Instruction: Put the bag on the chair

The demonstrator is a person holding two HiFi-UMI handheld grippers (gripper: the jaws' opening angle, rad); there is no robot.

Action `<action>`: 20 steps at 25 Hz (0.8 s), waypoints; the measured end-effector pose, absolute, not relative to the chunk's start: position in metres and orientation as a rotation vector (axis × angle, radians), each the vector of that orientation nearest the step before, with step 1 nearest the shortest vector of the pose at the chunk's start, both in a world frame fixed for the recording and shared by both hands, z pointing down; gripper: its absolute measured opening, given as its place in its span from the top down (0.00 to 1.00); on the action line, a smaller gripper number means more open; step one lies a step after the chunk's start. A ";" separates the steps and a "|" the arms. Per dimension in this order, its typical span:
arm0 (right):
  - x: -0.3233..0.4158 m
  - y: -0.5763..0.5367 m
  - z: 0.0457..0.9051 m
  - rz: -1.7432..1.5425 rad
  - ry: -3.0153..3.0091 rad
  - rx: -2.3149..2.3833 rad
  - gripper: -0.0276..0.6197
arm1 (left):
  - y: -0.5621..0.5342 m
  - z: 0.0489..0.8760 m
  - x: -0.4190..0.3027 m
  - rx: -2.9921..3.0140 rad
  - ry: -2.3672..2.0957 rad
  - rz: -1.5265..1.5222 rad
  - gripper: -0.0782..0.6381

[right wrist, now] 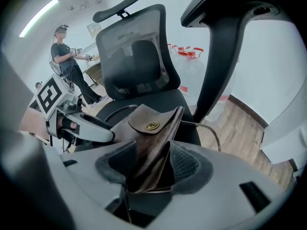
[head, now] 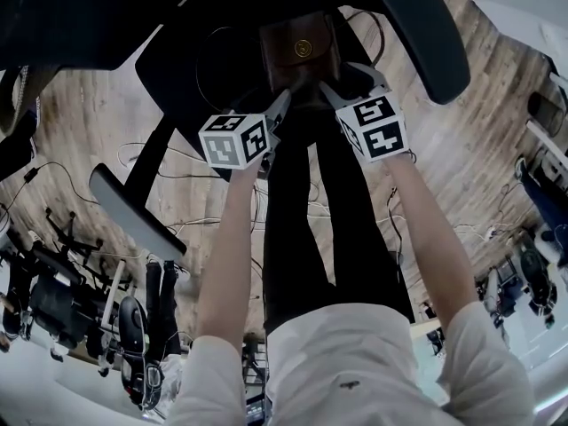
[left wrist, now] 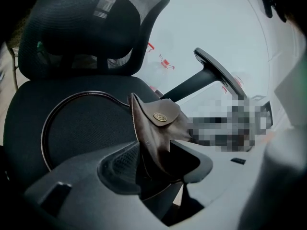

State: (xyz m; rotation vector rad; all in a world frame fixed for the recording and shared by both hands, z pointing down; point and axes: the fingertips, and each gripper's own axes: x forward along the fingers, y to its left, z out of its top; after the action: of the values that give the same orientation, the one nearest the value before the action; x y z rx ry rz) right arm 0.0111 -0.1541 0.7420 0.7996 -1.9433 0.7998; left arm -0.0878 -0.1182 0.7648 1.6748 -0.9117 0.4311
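A small brown leather bag with a brass snap stands on the black seat of an office chair. Its thin strap loops over the seat cushion. My left gripper reaches the bag's near left edge; my right gripper is at its right edge. In the left gripper view the bag runs between the jaws of the left gripper, with a dark gap beside the leather. In the right gripper view the bag stands between the spread pads of the right gripper, loose on one side.
The chair's armrests flank the seat, and its mesh backrest rises behind the bag. Cables lie on the wooden floor. Wheeled chair bases and gear stand at lower left. A person stands far off.
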 end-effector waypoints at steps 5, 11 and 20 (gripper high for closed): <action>0.010 -0.158 0.736 0.787 -1.967 0.804 0.61 | -0.117 0.763 -0.088 1.691 -0.911 0.458 0.59; 0.004 -0.156 0.734 0.775 -1.988 0.815 0.61 | -0.121 0.753 -0.093 1.708 -0.941 0.437 0.58; 0.002 -0.157 0.719 0.771 -2.021 0.813 0.61 | -0.128 0.735 -0.095 1.729 -0.982 0.414 0.58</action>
State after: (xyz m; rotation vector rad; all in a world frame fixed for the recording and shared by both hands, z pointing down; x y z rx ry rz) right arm 0.0015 -0.1570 0.7188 0.8135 -2.0210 0.7706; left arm -0.0953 -0.1280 0.7350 1.7291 -0.9818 0.4138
